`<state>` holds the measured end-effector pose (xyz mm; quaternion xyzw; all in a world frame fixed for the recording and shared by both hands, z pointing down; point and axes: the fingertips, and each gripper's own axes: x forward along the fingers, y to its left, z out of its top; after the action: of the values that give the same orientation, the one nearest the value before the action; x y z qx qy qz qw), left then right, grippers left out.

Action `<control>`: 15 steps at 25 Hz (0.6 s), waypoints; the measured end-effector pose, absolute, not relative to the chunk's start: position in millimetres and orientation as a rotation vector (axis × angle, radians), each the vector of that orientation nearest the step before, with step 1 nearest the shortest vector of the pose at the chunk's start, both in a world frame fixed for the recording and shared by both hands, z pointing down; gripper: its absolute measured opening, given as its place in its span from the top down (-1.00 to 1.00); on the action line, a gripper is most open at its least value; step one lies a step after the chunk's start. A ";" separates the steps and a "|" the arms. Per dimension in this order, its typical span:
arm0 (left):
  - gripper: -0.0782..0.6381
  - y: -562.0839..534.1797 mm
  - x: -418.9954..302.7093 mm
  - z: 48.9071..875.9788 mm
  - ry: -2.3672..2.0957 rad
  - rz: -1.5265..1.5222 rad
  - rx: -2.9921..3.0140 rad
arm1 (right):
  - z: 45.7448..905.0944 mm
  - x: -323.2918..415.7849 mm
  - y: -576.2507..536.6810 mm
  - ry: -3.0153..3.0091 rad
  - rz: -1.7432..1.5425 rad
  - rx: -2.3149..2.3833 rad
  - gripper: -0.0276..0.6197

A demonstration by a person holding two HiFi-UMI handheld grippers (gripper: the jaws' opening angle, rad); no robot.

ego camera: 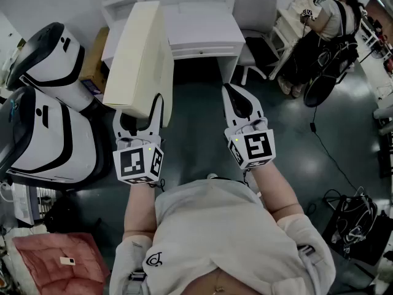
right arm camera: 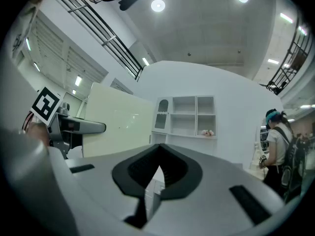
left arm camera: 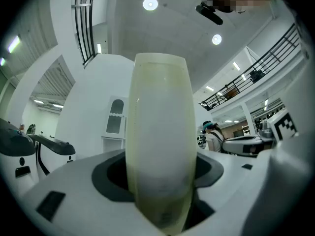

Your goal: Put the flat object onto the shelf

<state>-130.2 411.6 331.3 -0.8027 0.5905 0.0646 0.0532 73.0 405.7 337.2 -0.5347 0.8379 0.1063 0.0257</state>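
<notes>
Round ceiling lamps [left arm camera: 150, 4] are glaring white in both gripper views, where fisheye distortion is bending the railings [left arm camera: 83, 23] and the corners are darkening. The cream panel [left arm camera: 160, 146] is blurring close-up. The head view is looking evenly, softly lit.

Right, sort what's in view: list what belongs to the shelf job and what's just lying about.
Job: cream flat panel; left gripper, clamped on it; right gripper, shut and empty; white shelf unit.
Lying about: white machines; chair; pink cushion.

The flat panel [ego camera: 138, 57] stands on edge between the left gripper's [ego camera: 140, 112] jaws, left of the right gripper [ego camera: 232, 92]. The shelf unit [ego camera: 199, 29] lies ahead of both; a chair [ego camera: 253, 14] stands right of it.
</notes>
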 end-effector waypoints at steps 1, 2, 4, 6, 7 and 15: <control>-0.08 411.4 -130.3 331.5 1.796 0.198 -2.439 | 337.4 72.9 405.2 2.591 0.330 -1.654 0.90; -0.08 411.0 -130.4 331.7 1.796 0.199 -2.438 | 337.7 72.9 404.8 2.592 0.331 -1.655 0.90; -0.08 409.8 -131.0 332.0 1.796 0.197 -2.436 | 338.2 72.8 403.9 2.591 0.333 -1.661 0.90; -0.08 408.8 -131.5 332.2 1.795 0.196 -2.436 | 339.6 73.3 403.2 2.587 0.330 -1.668 0.90; -0.08 408.5 -131.5 332.5 1.794 0.197 -2.438 | 340.8 73.8 403.0 2.585 0.324 -1.672 0.90; -0.08 407.7 -135.9 339.3 1.797 0.191 -2.453 | 346.6 69.7 400.6 2.545 0.234 -1.639 0.90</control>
<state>-135.9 407.7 339.3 -0.8042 0.5892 0.0626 0.0472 69.7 400.6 346.6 -0.5390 0.8371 0.0771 0.0525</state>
